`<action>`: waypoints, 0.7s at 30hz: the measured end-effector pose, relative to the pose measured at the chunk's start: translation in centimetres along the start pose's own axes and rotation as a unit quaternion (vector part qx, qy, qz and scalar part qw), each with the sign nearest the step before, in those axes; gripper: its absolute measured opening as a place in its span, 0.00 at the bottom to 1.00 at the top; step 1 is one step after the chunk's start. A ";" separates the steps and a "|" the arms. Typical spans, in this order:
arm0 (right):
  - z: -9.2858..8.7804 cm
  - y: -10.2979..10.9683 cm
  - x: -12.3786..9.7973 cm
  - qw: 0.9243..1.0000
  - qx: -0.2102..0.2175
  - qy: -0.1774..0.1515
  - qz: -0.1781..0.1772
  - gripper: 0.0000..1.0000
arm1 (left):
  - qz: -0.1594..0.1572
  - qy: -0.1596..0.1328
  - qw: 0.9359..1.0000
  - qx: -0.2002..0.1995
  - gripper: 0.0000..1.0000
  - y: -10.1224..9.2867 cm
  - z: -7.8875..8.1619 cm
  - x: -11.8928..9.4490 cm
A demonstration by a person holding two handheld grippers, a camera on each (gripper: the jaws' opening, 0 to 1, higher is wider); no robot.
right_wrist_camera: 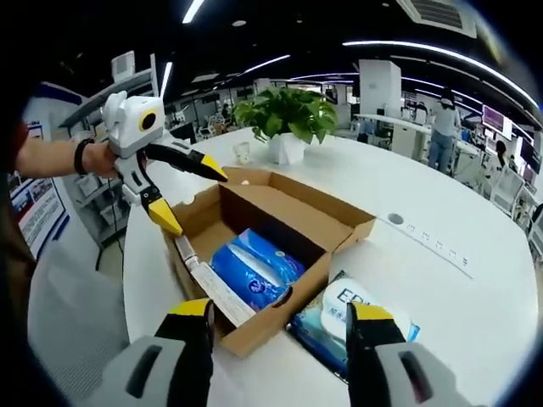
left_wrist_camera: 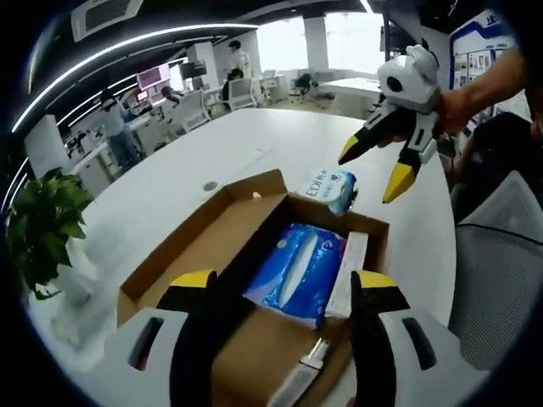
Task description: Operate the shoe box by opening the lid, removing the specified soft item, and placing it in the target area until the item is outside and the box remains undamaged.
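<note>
A brown cardboard shoe box [left_wrist_camera: 191,246] lies open on the white table, its lid folded back flat. Inside it rests a blue soft tissue pack [left_wrist_camera: 297,267], with a slim white item [left_wrist_camera: 348,271] along one wall. A second blue-and-white pack [left_wrist_camera: 331,188] lies on the table just outside the box. My left gripper [left_wrist_camera: 284,284] hovers open above the near end of the box. My right gripper [left_wrist_camera: 366,180] hangs open over the far end, near the outside pack. From the right gripper view, the box [right_wrist_camera: 314,208], inner pack [right_wrist_camera: 254,267], outside pack [right_wrist_camera: 356,320], left gripper [right_wrist_camera: 202,203] and right gripper [right_wrist_camera: 280,312] all show.
A potted plant [right_wrist_camera: 284,114] and a small white cup [right_wrist_camera: 243,153] stand on the table [right_wrist_camera: 441,280] beyond the box. A grey chair [left_wrist_camera: 501,254] is beside the table edge. Desks, chairs and people fill the office behind.
</note>
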State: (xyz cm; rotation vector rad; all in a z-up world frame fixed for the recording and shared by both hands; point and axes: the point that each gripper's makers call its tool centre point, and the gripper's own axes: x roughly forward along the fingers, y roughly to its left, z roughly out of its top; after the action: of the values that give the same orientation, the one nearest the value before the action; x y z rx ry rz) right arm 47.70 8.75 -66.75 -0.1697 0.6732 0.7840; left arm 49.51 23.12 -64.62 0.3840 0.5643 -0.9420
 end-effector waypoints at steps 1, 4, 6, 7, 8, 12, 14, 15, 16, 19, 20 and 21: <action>0.3 0.1 0.1 1.000 0.001 -0.004 -0.002 0.61 | 0.003 -0.004 1.000 -0.012 0.65 0.0 -0.1 -0.1; 0.8 0.3 0.7 1.000 -0.003 -0.007 -0.005 0.61 | 0.017 -0.009 0.999 -0.031 0.65 0.5 -0.6 -0.2; 0.7 0.6 1.1 1.000 -0.025 0.007 -0.002 0.60 | 0.020 -0.004 0.999 -0.037 0.65 0.5 -1.3 -0.4; 0.7 0.7 1.3 1.000 -0.027 0.010 -0.003 0.60 | 0.023 -0.003 0.999 -0.038 0.64 0.5 -1.5 -0.5; 0.7 0.8 1.4 0.999 -0.033 0.012 -0.001 0.60 | 0.025 -0.001 0.999 -0.037 0.64 0.4 -1.8 -0.5; 0.8 1.3 2.2 0.998 -0.059 0.024 0.002 0.60 | 0.031 0.010 0.999 -0.038 0.63 0.5 -2.6 -1.1; 0.9 1.6 2.4 0.998 -0.065 0.025 0.000 0.59 | 0.039 0.016 0.997 -0.058 0.62 0.9 -3.1 -1.3; 1.0 1.8 2.6 0.997 -0.067 0.025 0.002 0.59 | 0.042 0.016 0.997 -0.058 0.62 1.0 -3.1 -1.4; 0.9 2.0 2.9 0.997 -0.068 0.026 0.003 0.59 | 0.044 0.017 0.997 -0.059 0.62 1.1 -3.3 -1.3; 0.7 2.1 3.6 0.997 -0.075 0.038 0.001 0.58 | 0.049 0.021 0.997 -0.060 0.62 1.3 -3.4 -1.1; 0.7 2.2 3.8 0.996 -0.076 0.041 0.001 0.57 | 0.049 0.022 0.997 -0.061 0.62 1.3 -3.4 -0.9; 0.6 2.1 4.1 0.995 -0.084 0.046 0.000 0.57 | 0.048 0.023 0.997 -0.060 0.62 1.3 -3.3 -0.8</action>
State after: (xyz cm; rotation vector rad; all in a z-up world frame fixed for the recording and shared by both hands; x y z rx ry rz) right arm 48.61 12.92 -68.55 -0.3599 0.6945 0.8366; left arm 49.27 26.10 -66.69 0.3227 0.6355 -0.8047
